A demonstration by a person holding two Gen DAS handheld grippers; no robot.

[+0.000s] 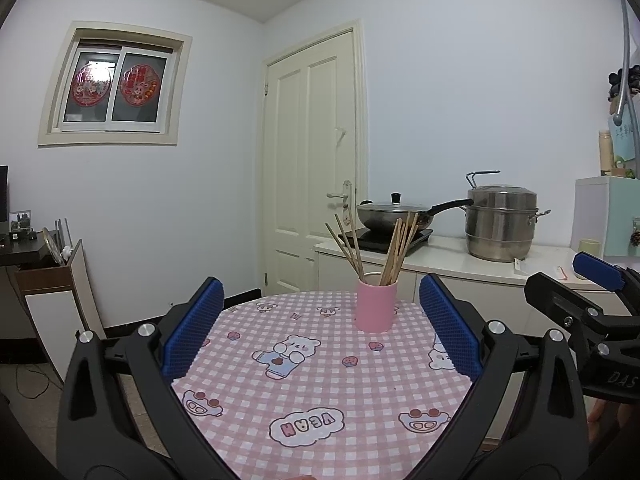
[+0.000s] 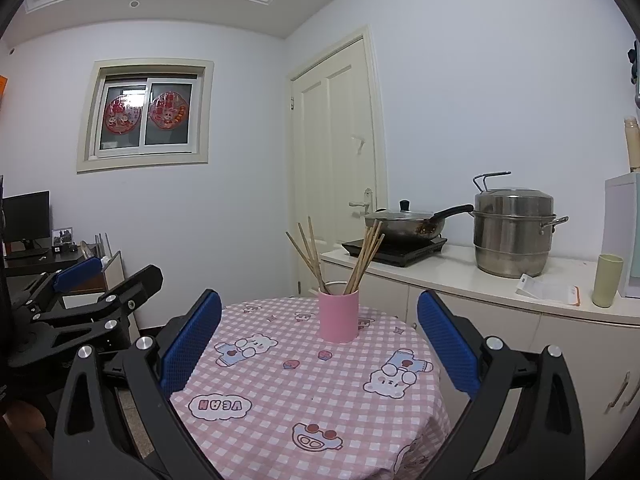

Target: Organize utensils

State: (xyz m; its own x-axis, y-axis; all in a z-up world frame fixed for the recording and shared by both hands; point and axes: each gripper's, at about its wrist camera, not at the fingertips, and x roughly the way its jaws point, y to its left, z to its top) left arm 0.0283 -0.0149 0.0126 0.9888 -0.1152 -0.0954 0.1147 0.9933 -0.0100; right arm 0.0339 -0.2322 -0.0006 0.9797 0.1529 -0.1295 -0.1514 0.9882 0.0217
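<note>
Left gripper (image 1: 320, 336): jaws spread wide, blue pads (image 1: 194, 332) well apart, nothing between them. It hovers above the near half of the table (image 1: 312, 392). Same tool shows at 9 o'clock in the right wrist view (image 2: 80, 280), off the table's left edge.

Table: round, pink checked cloth with bear prints. Cloth surface is bare apart from the cup. Left edge curves away at 8 o'clock in the left wrist view, with floor and a low side cabinet (image 1: 56, 292) beyond it; open floor lies between the two.

Pink cup (image 1: 376, 306): upright, toward the far edge of the table, at 12 o'clock from the left gripper, slightly right of its centre line. Chopsticks (image 1: 380, 250) stand in it, splayed in two bunches, one leaning left, one leaning right. Tips rise well above the rim.

Right gripper (image 2: 320, 340): jaws likewise spread, empty, the cup at 12 o'clock between the pads but well ahead of them. Its black frame enters the left wrist view at 3 o'clock (image 1: 592, 280).

Right of the table: white counter (image 2: 460, 276) near the table's far right edge, gap narrow. On it, an induction hob with a lidded pan (image 2: 404, 220), a steel steamer pot (image 2: 514, 232), a green cup (image 2: 607, 280).
</note>
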